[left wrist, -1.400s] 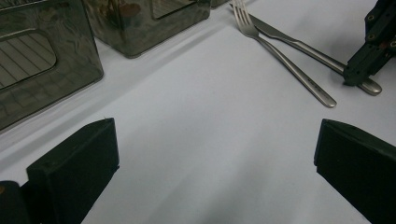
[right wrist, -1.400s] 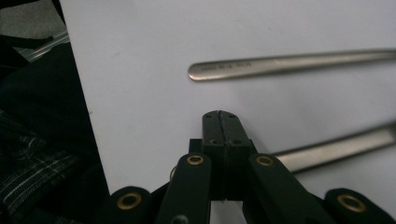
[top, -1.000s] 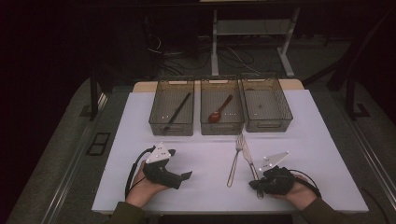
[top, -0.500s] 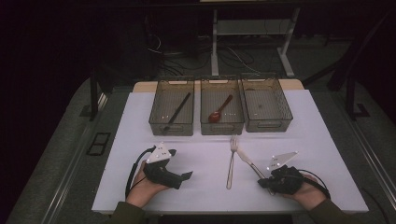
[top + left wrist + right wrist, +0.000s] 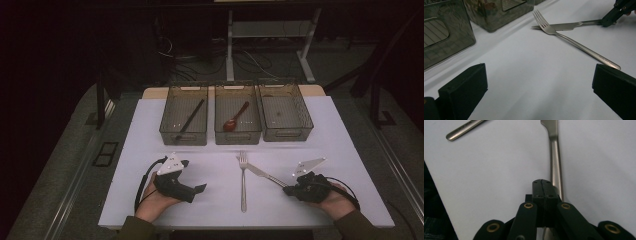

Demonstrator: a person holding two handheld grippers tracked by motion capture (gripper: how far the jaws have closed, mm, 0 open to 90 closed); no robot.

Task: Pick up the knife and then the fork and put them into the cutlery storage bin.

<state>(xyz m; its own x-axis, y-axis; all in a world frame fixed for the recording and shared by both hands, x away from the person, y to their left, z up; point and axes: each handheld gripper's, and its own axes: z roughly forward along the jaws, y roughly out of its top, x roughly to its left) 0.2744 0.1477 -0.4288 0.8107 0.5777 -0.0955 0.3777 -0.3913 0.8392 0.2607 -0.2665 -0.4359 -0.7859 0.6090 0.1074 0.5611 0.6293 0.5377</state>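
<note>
The knife [image 5: 265, 174] is lying on the white desk [image 5: 350, 150], its handle clamped in my right gripper [image 5: 545, 185], whose jaws are pressing together. My left gripper [image 5: 536, 95] is gaping wide, holding nothing, facing the fork [image 5: 574, 42] whose tines are crossing the blade.

In the right gripper view the knife [image 5: 555, 170] runs past the top edge, its blade cut off, and its handle end is hidden behind the black jaws. The fork [image 5: 464, 129] shows just its handle tip at the top left. In the left gripper view the near trays [image 5: 446, 37] are cropped by the far and left edges.
</note>
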